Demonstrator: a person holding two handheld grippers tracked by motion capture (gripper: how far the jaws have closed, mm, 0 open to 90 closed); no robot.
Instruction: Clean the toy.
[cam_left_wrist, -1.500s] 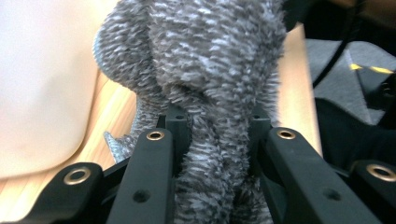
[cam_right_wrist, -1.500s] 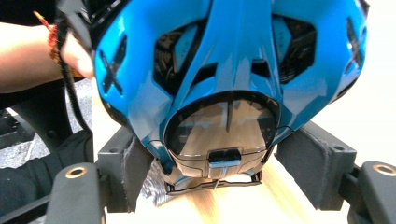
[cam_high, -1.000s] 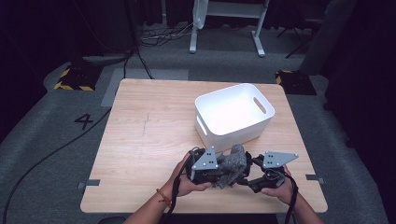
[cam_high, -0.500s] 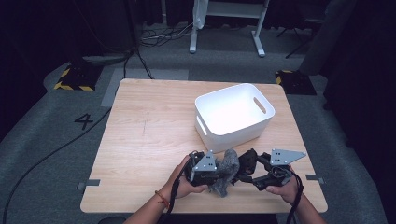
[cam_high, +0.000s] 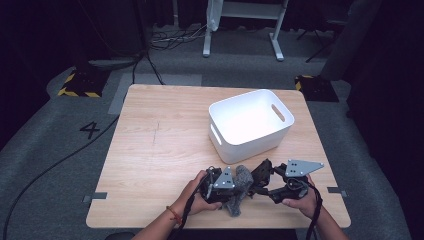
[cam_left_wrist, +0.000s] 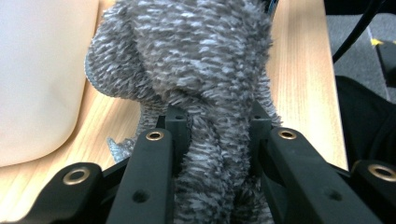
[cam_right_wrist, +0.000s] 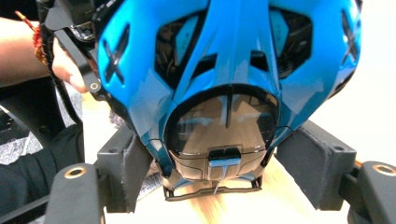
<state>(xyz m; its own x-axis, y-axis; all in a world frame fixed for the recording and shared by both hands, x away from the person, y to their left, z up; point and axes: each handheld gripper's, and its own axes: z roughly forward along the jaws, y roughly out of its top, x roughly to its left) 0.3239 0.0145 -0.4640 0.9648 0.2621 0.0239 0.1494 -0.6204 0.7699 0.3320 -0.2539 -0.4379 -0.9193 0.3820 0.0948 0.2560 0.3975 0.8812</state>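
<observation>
1. Left gripper (cam_high: 239, 186) is clamped on a fuzzy grey sock (cam_left_wrist: 201, 74) – in the left gripper view both jaws pinch its lower part, cloth bunched between them.
2. What changed – against the picture a second ago the left hand (cam_high: 197, 197) has come down; the sock hung level with the grippers then, now its lower end droops onto the table (cam_high: 165, 140) at about 6 o'clock, close to the near edge.
3. Right gripper (cam_high: 262, 175) has hardly shifted, apart from a slight swing of its grey plate. Its jaws stand part-way apart – in the right gripper view a glossy blue shell (cam_right_wrist: 233, 70), likely the left gripper's body, sits between its padded fingers (cam_right_wrist: 135, 163). Whether the pads press on it I cannot tell.
4. The two grippers meet nose to nose over the sock at about 5 o'clock on the table, just in front of the person.
5. White bin (cam_high: 250, 122) sits at about 2 o'clock, upright, nothing visible inside, near but clear of the sock.
6. My read – the lowering looks like laying the sock down so the right gripper can take its free end, for stretching or folding; the bin looks like the likely drop spot. Nothing is in the bin yet, so the job is early.
7. Risk – thick, floppy cloth; a shallow pinch on the right side could slip off.
</observation>
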